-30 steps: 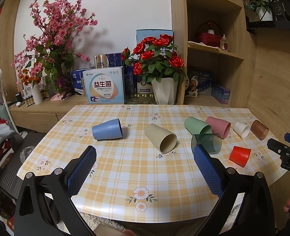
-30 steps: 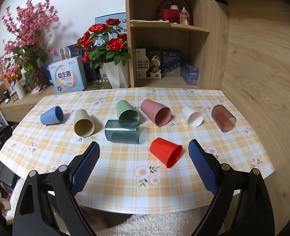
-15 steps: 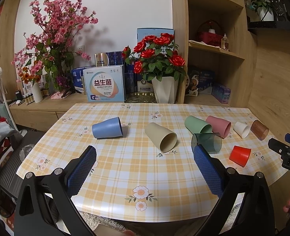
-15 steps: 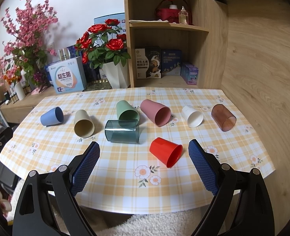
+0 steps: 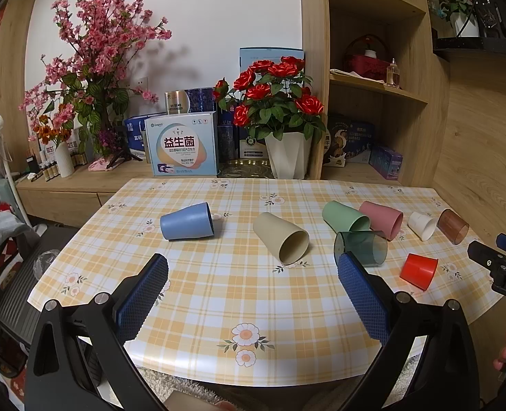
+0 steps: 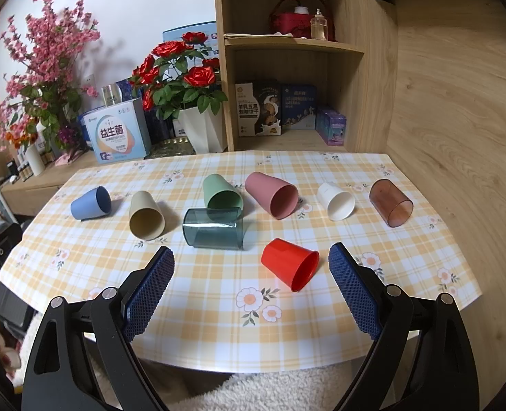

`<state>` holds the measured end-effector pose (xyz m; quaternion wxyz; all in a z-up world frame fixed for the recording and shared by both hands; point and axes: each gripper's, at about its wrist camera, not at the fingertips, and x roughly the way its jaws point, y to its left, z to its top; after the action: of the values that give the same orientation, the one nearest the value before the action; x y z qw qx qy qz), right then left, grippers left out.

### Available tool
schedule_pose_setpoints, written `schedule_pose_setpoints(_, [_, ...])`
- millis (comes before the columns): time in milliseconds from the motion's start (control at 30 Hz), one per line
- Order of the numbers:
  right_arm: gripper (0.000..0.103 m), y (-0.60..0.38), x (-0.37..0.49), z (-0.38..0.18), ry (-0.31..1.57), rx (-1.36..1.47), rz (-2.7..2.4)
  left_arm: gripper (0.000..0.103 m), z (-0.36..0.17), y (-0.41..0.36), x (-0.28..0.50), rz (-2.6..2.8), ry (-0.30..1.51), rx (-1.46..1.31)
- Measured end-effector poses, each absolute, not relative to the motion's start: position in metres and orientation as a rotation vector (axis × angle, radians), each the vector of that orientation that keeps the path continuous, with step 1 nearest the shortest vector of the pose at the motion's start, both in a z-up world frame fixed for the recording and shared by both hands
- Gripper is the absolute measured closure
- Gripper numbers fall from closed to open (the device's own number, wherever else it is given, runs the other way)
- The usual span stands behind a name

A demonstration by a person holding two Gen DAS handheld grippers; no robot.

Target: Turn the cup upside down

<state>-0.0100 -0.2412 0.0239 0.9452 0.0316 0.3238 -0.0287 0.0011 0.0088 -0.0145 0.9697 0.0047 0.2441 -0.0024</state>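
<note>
Several cups lie on their sides on the checked tablecloth (image 5: pixel 218 294). From left to right: a blue cup (image 5: pixel 186 221) (image 6: pixel 91 203), a beige cup (image 5: pixel 281 241) (image 6: pixel 146 215), a green cup (image 5: pixel 345 216) (image 6: pixel 222 196), a clear teal cup (image 5: pixel 361 248) (image 6: pixel 213 228), a pink cup (image 5: pixel 381 219) (image 6: pixel 272 195), a red cup (image 5: pixel 418 271) (image 6: pixel 290 263), a white cup (image 5: pixel 422 225) (image 6: pixel 336 201) and a clear brown cup (image 5: pixel 453 226) (image 6: pixel 391 202). My left gripper (image 5: pixel 253 277) is open and empty above the near table edge. My right gripper (image 6: pixel 251 267) is open and empty, just short of the red cup.
A white pot of red roses (image 5: pixel 280 116), a printed box (image 5: pixel 181 148) and pink blossom branches (image 5: pixel 92 68) stand on the sideboard behind the table. A wooden shelf unit (image 6: pixel 287 68) rises at the back right. The wooden wall (image 6: pixel 458 137) borders the table's right side.
</note>
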Motion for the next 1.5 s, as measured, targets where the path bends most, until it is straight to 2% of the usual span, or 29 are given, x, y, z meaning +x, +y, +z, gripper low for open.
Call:
schedule_pose_setpoints(1000, [0.014, -0.243, -0.009, 0.019, 0.666, 0.080, -0.055, 0.006, -0.013, 0.014, 0.006, 0.011, 0.528, -0.011])
schedule_pose_setpoints(1333, [0.015, -0.268, -0.003, 0.011, 0.689, 0.187, -0.049, 0.006, -0.025, 0.018, 0.017, 0.026, 0.599, -0.010])
schedule_pose_setpoints(1500, [0.015, -0.293, 0.002, 0.002, 0.698, 0.219, -0.098, 0.006, -0.034, 0.034, 0.036, -0.041, 0.661, -0.098])
